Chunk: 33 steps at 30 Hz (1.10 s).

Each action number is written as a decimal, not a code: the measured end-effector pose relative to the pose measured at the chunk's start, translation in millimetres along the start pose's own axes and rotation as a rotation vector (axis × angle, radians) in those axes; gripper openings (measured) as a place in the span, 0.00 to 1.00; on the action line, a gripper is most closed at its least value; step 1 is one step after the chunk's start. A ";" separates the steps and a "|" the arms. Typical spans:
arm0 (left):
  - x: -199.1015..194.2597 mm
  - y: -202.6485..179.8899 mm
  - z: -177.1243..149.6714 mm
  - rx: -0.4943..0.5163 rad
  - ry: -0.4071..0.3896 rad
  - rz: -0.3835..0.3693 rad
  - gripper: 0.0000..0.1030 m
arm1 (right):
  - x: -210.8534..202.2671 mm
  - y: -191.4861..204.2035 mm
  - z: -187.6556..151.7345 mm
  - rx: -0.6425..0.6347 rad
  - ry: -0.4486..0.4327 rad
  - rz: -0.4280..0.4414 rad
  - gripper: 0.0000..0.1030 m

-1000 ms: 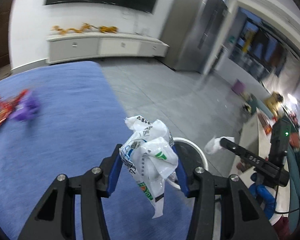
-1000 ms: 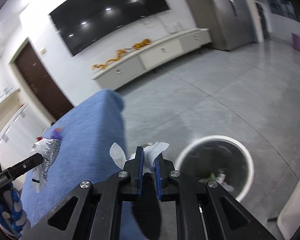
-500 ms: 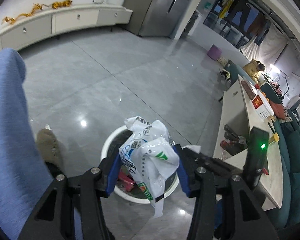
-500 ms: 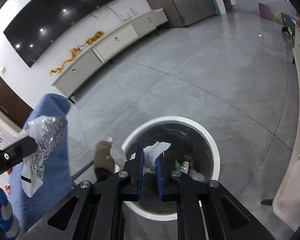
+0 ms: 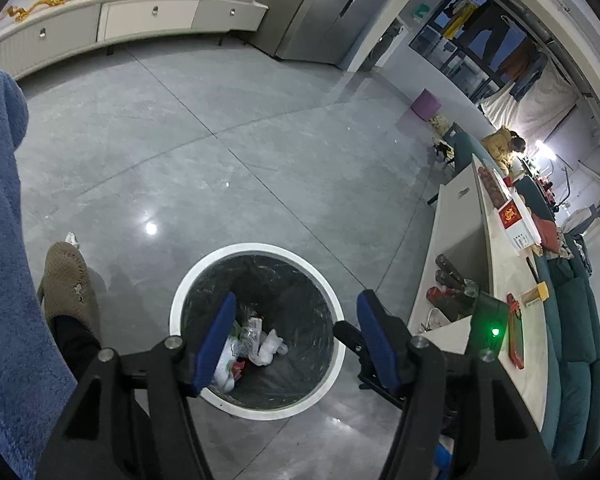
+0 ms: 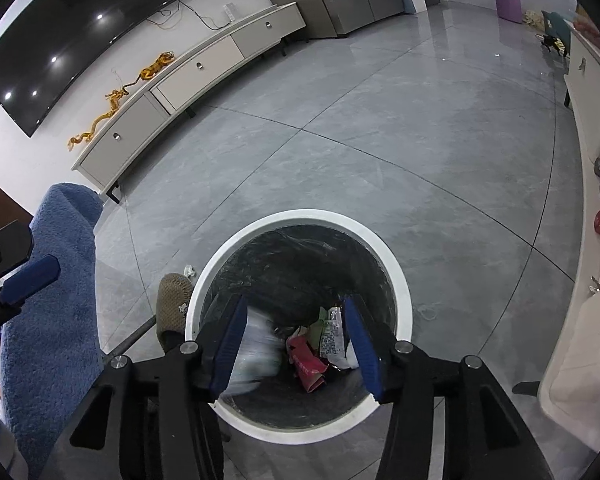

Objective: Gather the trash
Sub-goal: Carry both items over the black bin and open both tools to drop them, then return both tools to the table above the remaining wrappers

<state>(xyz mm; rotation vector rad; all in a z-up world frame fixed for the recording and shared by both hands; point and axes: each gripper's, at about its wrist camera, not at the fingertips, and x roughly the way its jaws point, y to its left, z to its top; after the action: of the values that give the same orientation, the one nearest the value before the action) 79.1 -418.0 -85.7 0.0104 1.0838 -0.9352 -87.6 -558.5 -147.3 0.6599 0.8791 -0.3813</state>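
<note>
Directly above a round waste bin point(image 5: 256, 248) with a white rim and a black liner, both claws hang with their blue-padded jaws spread wide and nothing between them. Seen from the left wrist, the left gripper point(image 5: 294, 338) frames the bin's mouth, which faces straight up toward the camera. At the bottom of the bin lies the trash point(image 5: 252, 344): crumpled white plastic bags with bits of red and green packaging, bunched toward the near-left side of the liner. The heap has no clear long axis.

From the right wrist, the right gripper point(image 6: 298, 344) is likewise spread over the same bin point(image 6: 300, 216). Between its pads the trash point(image 6: 320, 344) shows as a blurred white bag at the left of the bin floor, a red wrapper in the middle with its length running from the bin's near edge toward its centre, and a printed white-and-green packet standing roughly upright to the right.

Just left of the bin, touching or nearly touching its rim, is a tan knitted slipper point(image 6: 174, 300) on a foot, toe pointing away from the camera. Left of that hangs a blue fuzzy cloth point(image 6: 56, 312). Beyond the bin stretches a grey tiled floor point(image 6: 380, 140). Far past the bin, a long pale cabinet point(image 6: 188, 68) runs along the wall, topped by golden dragon figures point(image 6: 120, 96), under a large dark screen point(image 6: 80, 28).
</note>
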 end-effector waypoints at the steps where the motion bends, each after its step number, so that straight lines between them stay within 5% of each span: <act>1: -4.0 -0.5 -1.4 0.003 -0.013 0.007 0.60 | -1.9 0.2 -0.7 0.001 -0.003 0.001 0.48; 17: -140.3 -14.1 -33.3 0.085 -0.323 0.066 0.59 | -79.6 42.5 -2.7 -0.044 -0.136 0.089 0.48; 21: -175.6 -14.9 -44.0 0.100 -0.369 0.053 0.59 | -101.8 60.5 -0.4 -0.077 -0.173 0.112 0.48; 33: -269.4 35.3 -88.6 0.040 -0.461 0.178 0.60 | -145.3 133.7 -9.0 -0.210 -0.236 0.187 0.49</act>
<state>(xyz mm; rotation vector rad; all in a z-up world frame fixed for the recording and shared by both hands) -1.3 -184.3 57.7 -0.0721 0.6263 -0.7496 -103.8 -447.3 15.3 0.4859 0.6170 -0.1903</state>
